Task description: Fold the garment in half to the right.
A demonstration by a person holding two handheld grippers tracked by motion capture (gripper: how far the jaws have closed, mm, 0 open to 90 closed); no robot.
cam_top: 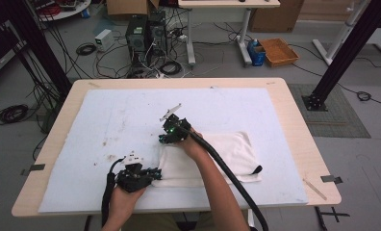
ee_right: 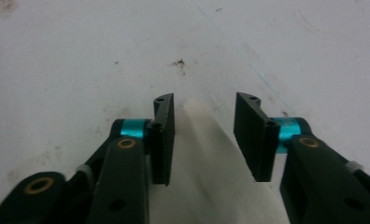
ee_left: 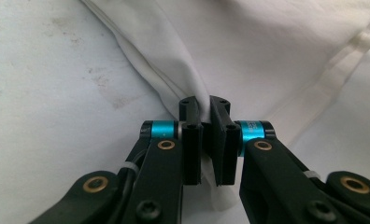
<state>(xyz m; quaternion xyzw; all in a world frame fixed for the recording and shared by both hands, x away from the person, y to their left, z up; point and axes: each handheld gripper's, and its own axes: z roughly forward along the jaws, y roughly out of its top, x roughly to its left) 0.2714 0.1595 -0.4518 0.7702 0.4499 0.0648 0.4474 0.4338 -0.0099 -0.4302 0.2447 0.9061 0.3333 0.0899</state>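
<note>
A white, soft folded cotton cloth (cam_top: 212, 156) lies on the pale felt-like mat (cam_top: 107, 125) that covers the light wooden tabletop (cam_top: 294, 125), toward the near right of centre, its long axis running from 9 to 3 o'clock in the high view. The left tool (cam_top: 152, 174) sits at the cloth's 8 o'clock corner with its jaws pressed together on a gathered pleat of the fabric (ee_left: 192, 88), which rises in a ridge straight out of the pinch. The right tool (cam_top: 167, 139) is at the cloth's 10 o'clock corner, pointing away from the person; its jaws stand apart with the pointed tip of the cloth (ee_right: 206, 140) lying between them, touched by neither pad as far as the right gripper view shows. That corner lies directly ahead in the gap, so the grip seems to need only a closing. The fabric looks limp, smooth and thin-hemmed; the mat is stained and matte.
</note>
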